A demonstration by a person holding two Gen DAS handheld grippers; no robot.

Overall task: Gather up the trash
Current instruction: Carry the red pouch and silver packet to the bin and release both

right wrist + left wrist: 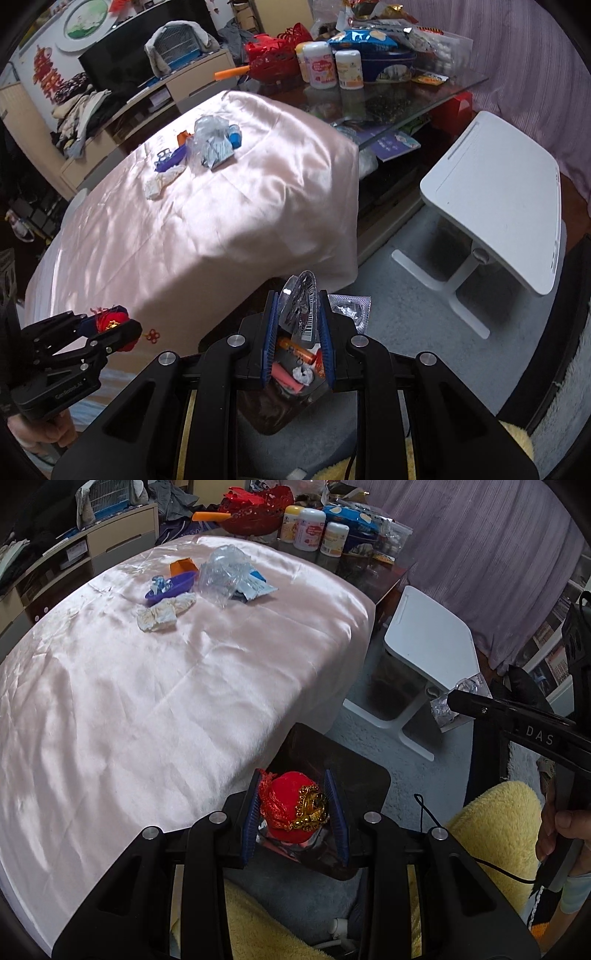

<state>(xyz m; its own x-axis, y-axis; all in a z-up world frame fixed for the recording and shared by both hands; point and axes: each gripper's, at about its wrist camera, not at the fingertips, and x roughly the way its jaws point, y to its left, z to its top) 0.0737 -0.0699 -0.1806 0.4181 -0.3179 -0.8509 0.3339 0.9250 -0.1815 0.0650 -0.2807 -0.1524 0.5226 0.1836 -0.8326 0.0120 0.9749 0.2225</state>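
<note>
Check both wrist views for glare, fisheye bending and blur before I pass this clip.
Left wrist: window glare mottles the pink satin cloth; its edges bow; the red ornament between the left gripper fingers is sharp. Right wrist: similar sheen; the white side table curves; the clear wrapper in the right gripper is crisp.
</note>
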